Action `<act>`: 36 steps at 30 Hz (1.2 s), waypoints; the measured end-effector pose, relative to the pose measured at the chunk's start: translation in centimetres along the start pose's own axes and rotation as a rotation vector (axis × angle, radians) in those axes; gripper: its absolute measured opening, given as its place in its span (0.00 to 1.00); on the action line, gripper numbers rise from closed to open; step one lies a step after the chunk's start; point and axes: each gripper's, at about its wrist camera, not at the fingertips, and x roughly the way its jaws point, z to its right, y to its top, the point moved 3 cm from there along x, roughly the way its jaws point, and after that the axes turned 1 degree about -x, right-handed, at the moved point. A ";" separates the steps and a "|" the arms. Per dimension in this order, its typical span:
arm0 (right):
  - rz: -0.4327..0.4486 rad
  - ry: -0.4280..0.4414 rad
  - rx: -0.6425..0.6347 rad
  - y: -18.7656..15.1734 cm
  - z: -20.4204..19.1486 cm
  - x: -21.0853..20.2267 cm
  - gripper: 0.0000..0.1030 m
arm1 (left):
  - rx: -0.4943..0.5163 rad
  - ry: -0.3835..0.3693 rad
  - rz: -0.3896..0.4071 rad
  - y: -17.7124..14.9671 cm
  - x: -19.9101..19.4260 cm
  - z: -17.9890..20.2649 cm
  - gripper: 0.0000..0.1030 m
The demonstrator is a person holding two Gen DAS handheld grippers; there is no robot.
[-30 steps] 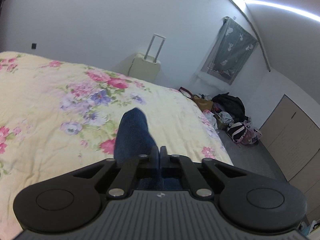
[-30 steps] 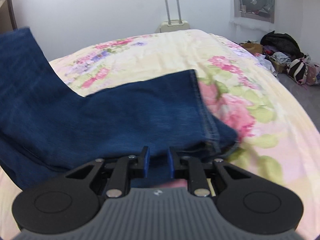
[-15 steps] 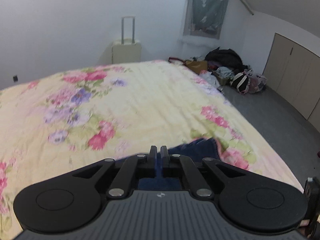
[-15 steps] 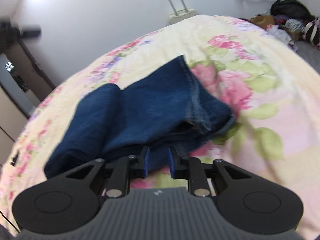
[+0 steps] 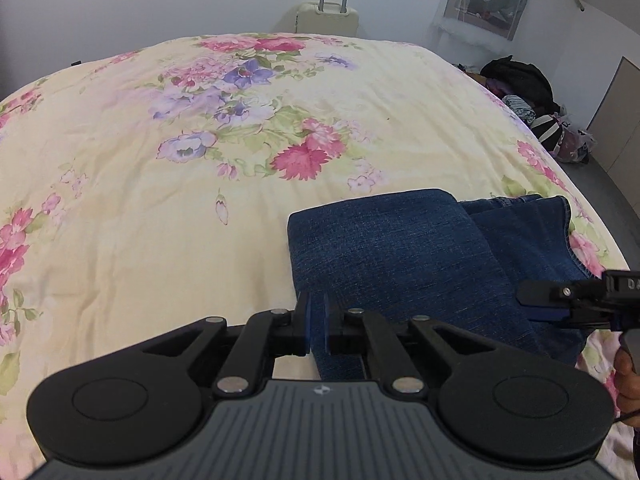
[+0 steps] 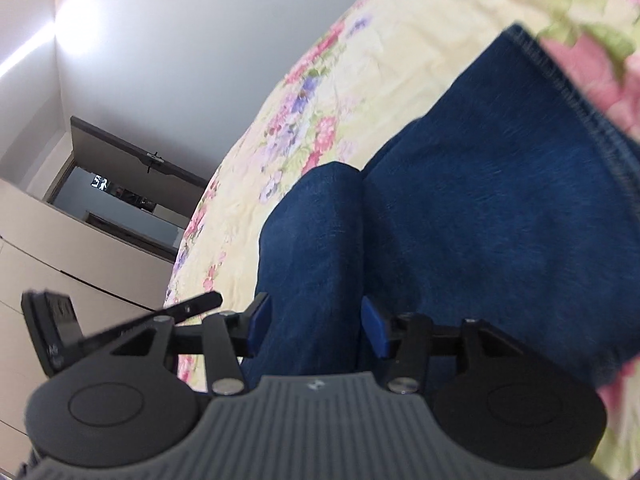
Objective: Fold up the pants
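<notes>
Folded dark-blue jeans (image 5: 404,256) lying near the right edge of the bed, on the floral quilt (image 5: 168,216), one folded layer stacked over another with a stitched hem (image 6: 576,92) at the far end. Left gripper (image 5: 316,326) pressed nearly together, a thin edge of denim pinched between the blue pads at the near corner of the top fold. Right gripper (image 6: 314,328) spread apart, jaws just opened, denim running between them but no pad pressing on it; seen also from the left wrist camera, low at the right side of the stack.

Step in hand, by the look of it: laying down the fold and letting go.

To do it well:
- Lower the left corner fully onto the layer beneath before releasing, so nothing springs back.
- Line the top fold's edge up with the lower one; at present the under layer sticks out to the right.
- Draw the right gripper straight back, clear of the cloth, to avoid dragging the stack.
- Smooth outward toward the hem afterwards.

Risk: heavy denim sliding on the soft quilt.
</notes>
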 end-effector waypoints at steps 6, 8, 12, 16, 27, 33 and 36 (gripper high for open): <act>-0.045 0.038 0.152 1.7 2.3 4.8 0.19 | -0.056 -0.057 -0.007 -0.7 -0.1 -2.1 0.05; -0.048 0.047 0.161 1.8 1.8 4.8 0.05 | -0.061 -0.062 -0.003 -0.9 -0.5 -2.6 0.05; -0.025 0.011 -0.045 3.4 -4.5 2.5 0.01 | -0.095 -0.077 0.006 -1.3 -1.2 -2.9 0.05; -0.026 -0.066 -0.355 5.0 -14.7 -0.4 0.01 | -0.118 -0.111 0.032 -1.5 -2.7 -2.2 0.05; 0.056 -0.304 -0.433 9.1 -16.4 -10.2 0.00 | 0.000 -0.157 0.053 -1.4 -2.4 3.8 0.05; 0.080 -0.380 -0.311 10.0 -7.3 -13.6 0.00 | 0.060 -0.182 0.029 -1.3 0.9 7.2 0.05; 0.067 -0.438 -0.272 10.3 -2.9 -12.7 0.00 | 0.088 -0.188 0.018 -1.3 3.1 8.5 0.05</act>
